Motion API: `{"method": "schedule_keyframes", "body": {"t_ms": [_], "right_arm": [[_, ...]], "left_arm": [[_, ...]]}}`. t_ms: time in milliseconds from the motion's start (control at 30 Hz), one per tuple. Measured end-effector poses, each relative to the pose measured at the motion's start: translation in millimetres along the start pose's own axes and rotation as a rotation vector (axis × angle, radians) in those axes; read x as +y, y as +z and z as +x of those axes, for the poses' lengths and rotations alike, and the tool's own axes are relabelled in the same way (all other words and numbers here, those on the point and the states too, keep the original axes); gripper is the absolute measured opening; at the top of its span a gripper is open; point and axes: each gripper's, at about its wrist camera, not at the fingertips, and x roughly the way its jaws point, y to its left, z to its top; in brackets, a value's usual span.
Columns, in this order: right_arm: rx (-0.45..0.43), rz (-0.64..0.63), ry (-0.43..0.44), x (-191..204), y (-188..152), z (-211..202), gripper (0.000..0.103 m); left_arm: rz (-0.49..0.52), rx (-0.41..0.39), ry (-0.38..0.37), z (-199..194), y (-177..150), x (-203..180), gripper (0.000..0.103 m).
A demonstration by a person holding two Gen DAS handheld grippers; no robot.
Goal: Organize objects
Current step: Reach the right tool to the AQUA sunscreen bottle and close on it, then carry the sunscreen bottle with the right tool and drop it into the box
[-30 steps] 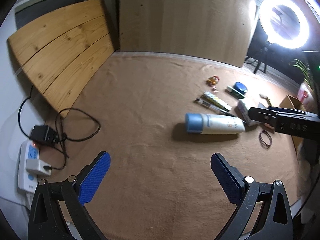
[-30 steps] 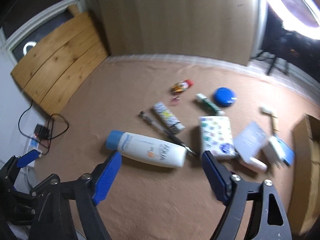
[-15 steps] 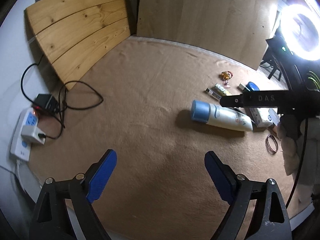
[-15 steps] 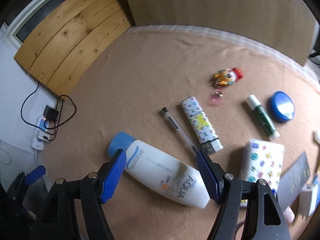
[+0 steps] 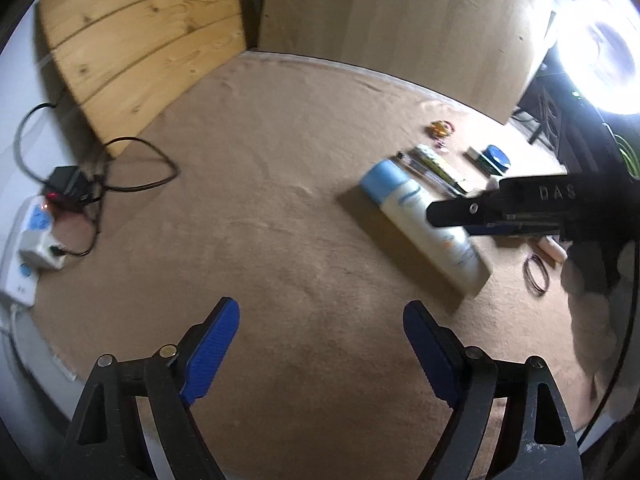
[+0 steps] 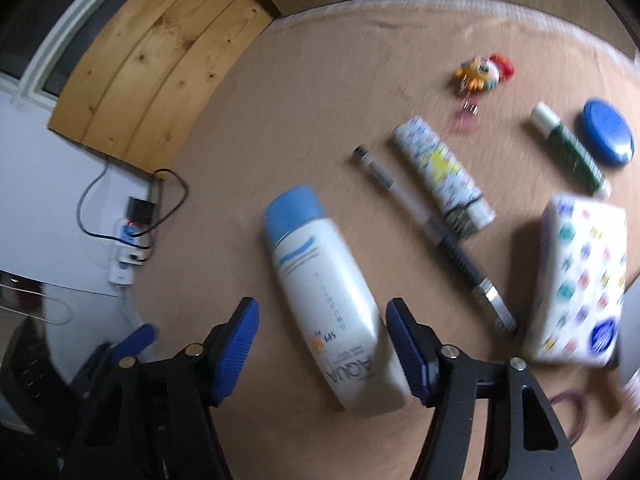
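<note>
A white lotion bottle (image 6: 324, 292) with a blue cap lies flat on the tan mat, also seen in the left wrist view as the bottle (image 5: 420, 220). My right gripper (image 6: 320, 340) hangs over its lower half; the jaws are closing with the bottle between them, and the pads do not touch it. My left gripper (image 5: 320, 344) hovers over bare mat, apart from the bottle, jaws closing on nothing. To the right lie a pen (image 6: 432, 236), a patterned tube (image 6: 440, 176), a tissue pack (image 6: 580, 288), a green glue stick (image 6: 568, 148), a blue round tin (image 6: 608, 132) and a toy keychain (image 6: 484, 72).
Wooden boards (image 5: 136, 36) lean against the wall at the back left. A power strip (image 5: 32, 236) with an adapter and a looped black cable (image 5: 132, 164) sits at the mat's left edge. A ring light (image 5: 600, 60) glares at the right. Rubber bands (image 5: 536, 272) lie near the bottle.
Both grippers have sunk towards the mat and their jaws have narrowed. The right gripper tilted down and came over the bottle, which now lies between its fingers.
</note>
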Motion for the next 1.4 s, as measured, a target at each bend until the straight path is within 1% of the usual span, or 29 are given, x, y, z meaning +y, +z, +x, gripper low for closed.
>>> {"method": "schedule_keyframes", "body": {"t_ms": [100, 133, 200, 267, 333, 400, 433, 567, 633, 733, 833, 900, 933, 1067, 1233, 1333, 1400], "right_arm": [[-0.02, 0.012, -0.01, 7.0, -6.4, 0.3, 0.056], [-0.026, 0.015, -0.018, 8.6, -7.4, 0.8, 0.053], [-0.051, 0.04, -0.026, 9.9, -7.9, -0.4, 0.052], [-0.083, 0.065, -0.047, 9.4, -6.6, -3.5, 0.052], [-0.105, 0.072, -0.074, 11.8, -4.2, -4.6, 0.052], [-0.107, 0.081, -0.088, 15.4, -2.6, -1.1, 0.052], [-0.108, 0.081, -0.103, 16.7, -1.9, 0.3, 0.052], [-0.108, 0.101, -0.127, 16.6, -1.2, 5.9, 0.047], [-0.102, 0.111, -0.139, 15.1, -1.3, 9.6, 0.046], [-0.074, 0.107, -0.125, 8.7, -0.4, 15.1, 0.043], [-0.064, 0.099, -0.115, 4.7, -1.1, 16.8, 0.042], [-0.052, 0.095, -0.088, 1.0, -1.4, 17.1, 0.04], [-0.044, 0.094, -0.069, -0.7, -1.8, 17.7, 0.038], [-0.04, 0.087, -0.053, -4.7, -4.6, 16.5, 0.037], [-0.079, 0.093, -0.032, -12.4, -20.7, -2.8, 0.037], [-0.119, 0.1, -0.031, -19.2, -34.7, -28.2, 0.037], [-0.16, 0.106, -0.041, -25.0, -46.4, -52.5, 0.037]], "left_arm": [[0.007, 0.032, -0.092, 12.7, 10.1, 0.7, 0.085], [0.014, 0.042, -0.119, 17.1, 14.2, -0.1, 0.085], [0.051, 0.064, -0.163, 26.6, 22.0, -3.8, 0.085], [0.083, 0.079, -0.184, 35.3, 29.4, -8.0, 0.081], [0.096, 0.092, -0.216, 44.3, 37.7, -9.2, 0.08], [0.104, 0.11, -0.247, 54.3, 45.6, -11.4, 0.079], [0.113, 0.118, -0.262, 58.1, 48.8, -11.8, 0.077], [0.147, 0.152, -0.307, 73.7, 56.4, -19.4, 0.072], [0.146, 0.161, -0.319, 79.0, 58.3, -22.2, 0.072], [0.154, 0.158, -0.341, 82.2, 60.0, -26.7, 0.07], [0.156, 0.155, -0.362, 82.5, 60.6, -32.5, 0.064], [0.146, 0.16, -0.38, 83.2, 58.8, -35.6, 0.057], [0.139, 0.161, -0.38, 83.5, 57.3, -38.1, 0.055], [0.117, 0.144, -0.37, 80.8, 51.5, -44.0, 0.055], [0.12, 0.109, -0.359, 64.0, 45.9, -64.1, 0.054], [0.145, 0.082, -0.365, 46.5, 44.2, -87.8, 0.054], [0.177, 0.062, -0.377, 32.8, 43.0, -110.7, 0.054]]}}
